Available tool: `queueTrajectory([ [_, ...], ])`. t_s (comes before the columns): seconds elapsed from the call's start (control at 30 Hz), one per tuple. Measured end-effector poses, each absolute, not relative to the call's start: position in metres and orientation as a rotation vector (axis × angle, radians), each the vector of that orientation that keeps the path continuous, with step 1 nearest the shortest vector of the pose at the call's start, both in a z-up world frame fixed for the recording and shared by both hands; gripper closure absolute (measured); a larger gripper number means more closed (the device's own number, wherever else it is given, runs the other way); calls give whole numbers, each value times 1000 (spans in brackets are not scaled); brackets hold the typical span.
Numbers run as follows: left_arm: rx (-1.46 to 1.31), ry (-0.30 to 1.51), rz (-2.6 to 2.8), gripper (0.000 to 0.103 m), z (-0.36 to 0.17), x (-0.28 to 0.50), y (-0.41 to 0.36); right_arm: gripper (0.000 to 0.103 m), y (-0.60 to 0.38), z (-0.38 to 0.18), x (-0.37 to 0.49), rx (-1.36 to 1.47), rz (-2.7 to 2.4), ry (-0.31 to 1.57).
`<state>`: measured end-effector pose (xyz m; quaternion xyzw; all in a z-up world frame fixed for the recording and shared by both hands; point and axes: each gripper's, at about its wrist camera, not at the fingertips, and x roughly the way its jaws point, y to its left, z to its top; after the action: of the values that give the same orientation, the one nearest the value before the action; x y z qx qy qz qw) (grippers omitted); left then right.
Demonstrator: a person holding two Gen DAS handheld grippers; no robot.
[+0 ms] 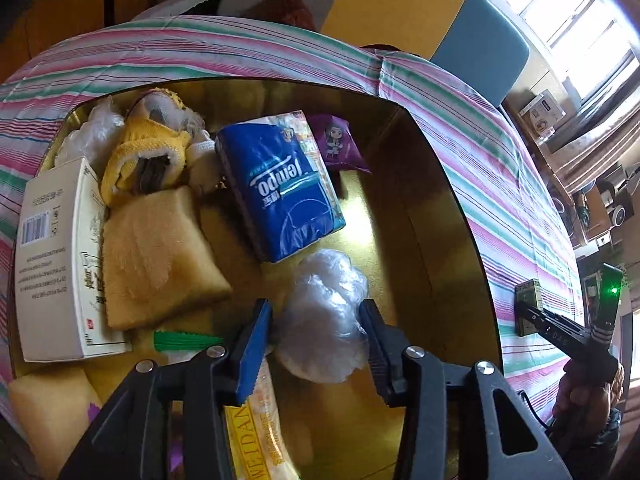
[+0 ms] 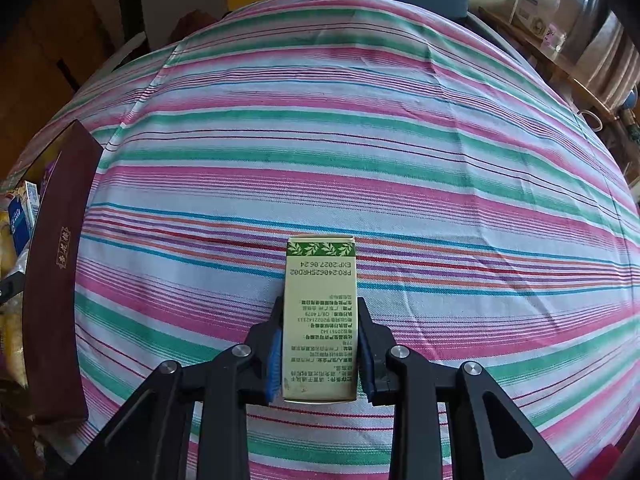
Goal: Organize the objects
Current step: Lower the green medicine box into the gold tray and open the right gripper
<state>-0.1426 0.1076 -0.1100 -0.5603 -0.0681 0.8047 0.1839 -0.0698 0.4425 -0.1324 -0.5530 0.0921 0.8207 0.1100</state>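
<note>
In the left wrist view my left gripper (image 1: 316, 338) hangs over a gold-lined box (image 1: 404, 208) and stands open around a crumpled clear plastic bag (image 1: 326, 316); the fingers flank it without squeezing. In the box lie a blue Tempo tissue pack (image 1: 280, 188), a yellow sponge (image 1: 160, 260), a white carton (image 1: 52, 264), a yellow plush toy (image 1: 152, 148) and a purple sachet (image 1: 340, 144). My right gripper (image 2: 320, 344) is shut on a small green-and-cream carton (image 2: 320, 312), held low over the striped cloth (image 2: 360, 140). This carton and gripper also show in the left wrist view (image 1: 528, 308).
The box's dark red outer wall (image 2: 56, 280) stands at the left edge of the right wrist view. A yellow snack packet (image 1: 256, 440) and a green strip (image 1: 184, 340) lie under my left gripper. Chairs (image 1: 400, 4) stand behind the table, and shelves (image 1: 600, 200) at the right.
</note>
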Motion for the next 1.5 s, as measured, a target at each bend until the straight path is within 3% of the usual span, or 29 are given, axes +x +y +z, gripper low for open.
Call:
queueTrajectory([
  [0.33,-1319,-60,2446,58,-57,-92,67,73,442,-130,-72,-1601,2421,258],
  [0.43,-1288,-65,2477,58,-51,-83,49,73,430,-105,-66,-1562,2481,307],
  [0.63,-1305,-169,2477,58,-54,-73,23,73,325,-27,-50,-1506,2818,199],
  [0.73,-1295,-193,2472,58,-51,-69,20,73,260,-13,-50,-1563,2942,78],
  [1.13,-1239,-212,2522,58,-45,-55,-6,73,176,-86,-81,-1908,2808,-126],
  [1.5,-1264,-227,2529,57,-52,-55,-15,72,173,-115,-88,-1959,2739,-120],
])
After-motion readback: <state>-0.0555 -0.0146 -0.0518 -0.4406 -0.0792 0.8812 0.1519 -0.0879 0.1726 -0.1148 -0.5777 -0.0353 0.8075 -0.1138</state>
